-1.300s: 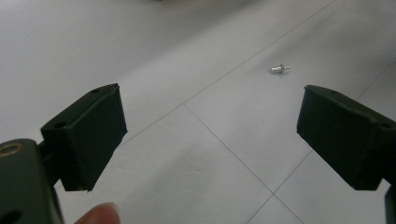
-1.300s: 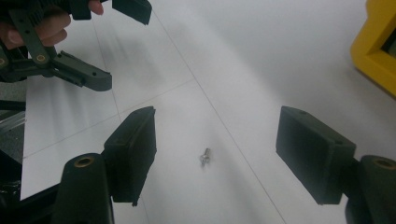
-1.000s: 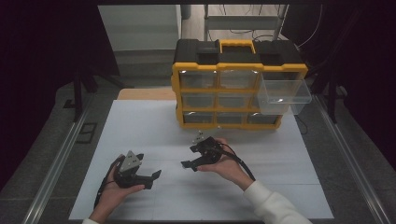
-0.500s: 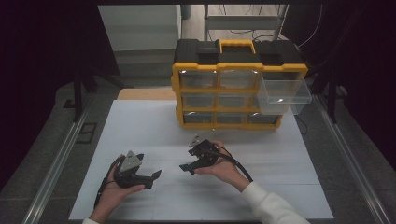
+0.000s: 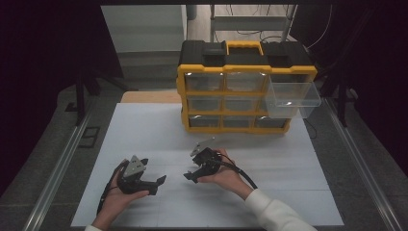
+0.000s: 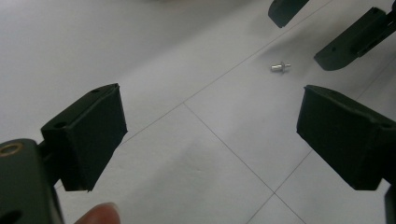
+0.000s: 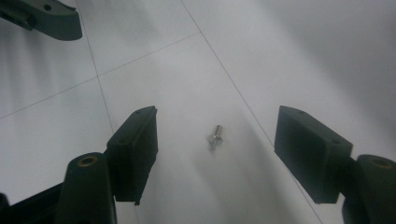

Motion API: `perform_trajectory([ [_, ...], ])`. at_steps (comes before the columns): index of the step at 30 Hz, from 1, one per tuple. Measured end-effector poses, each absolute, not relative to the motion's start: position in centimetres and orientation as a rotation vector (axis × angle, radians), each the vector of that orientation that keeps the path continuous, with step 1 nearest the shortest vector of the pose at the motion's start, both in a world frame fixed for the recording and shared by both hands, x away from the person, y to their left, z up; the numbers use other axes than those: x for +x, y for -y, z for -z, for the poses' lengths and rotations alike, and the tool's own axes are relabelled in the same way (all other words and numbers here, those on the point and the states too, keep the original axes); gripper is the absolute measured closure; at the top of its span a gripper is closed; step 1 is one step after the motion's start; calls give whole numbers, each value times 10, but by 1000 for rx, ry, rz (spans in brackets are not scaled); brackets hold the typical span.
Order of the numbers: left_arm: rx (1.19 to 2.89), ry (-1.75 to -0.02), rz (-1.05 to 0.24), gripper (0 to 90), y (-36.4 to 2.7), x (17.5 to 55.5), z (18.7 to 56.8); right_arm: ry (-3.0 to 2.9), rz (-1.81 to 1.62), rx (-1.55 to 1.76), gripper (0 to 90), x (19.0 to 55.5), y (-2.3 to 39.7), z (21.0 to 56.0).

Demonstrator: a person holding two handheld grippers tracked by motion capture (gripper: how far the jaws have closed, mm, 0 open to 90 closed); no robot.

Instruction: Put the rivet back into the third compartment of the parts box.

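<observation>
A small silver screw lies on the white table surface, between the jaws of my right gripper, which stands open just above it. The same screw appears far off in the left gripper view, beside the right gripper's black jaws. My left gripper is open with nothing between its jaws. In the high view the left gripper rests at the front left and the right gripper just right of it, both pointing inward.
A yellow and black drawer organiser stands at the back of the white mat. One clear drawer is pulled out at its right side. Metal rails run along both table sides.
The right gripper has shifted a little left and toward the front, closing on the spot where the screw lies. The left gripper has stayed put.
</observation>
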State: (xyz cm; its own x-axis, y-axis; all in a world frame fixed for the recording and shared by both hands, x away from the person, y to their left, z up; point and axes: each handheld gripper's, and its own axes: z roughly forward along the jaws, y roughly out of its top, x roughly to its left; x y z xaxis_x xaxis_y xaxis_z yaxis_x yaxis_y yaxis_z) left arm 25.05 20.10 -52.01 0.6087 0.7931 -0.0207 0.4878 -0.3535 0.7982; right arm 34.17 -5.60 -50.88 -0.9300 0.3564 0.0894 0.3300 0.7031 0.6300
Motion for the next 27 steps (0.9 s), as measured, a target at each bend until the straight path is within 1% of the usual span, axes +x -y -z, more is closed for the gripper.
perform_trajectory([
  [12,2023,-1009,-479,88,-201,250,520,-2867,-959,552,371,338,48,519],
  [15,2025,-1008,-480,88,-201,250,520,-2871,-954,551,418,337,46,521],
  [23,2026,-1006,-479,88,-201,250,520,-2851,-903,503,494,334,43,523],
  [27,2027,-1006,-480,88,-201,250,520,-2832,-897,508,550,334,43,524],
])
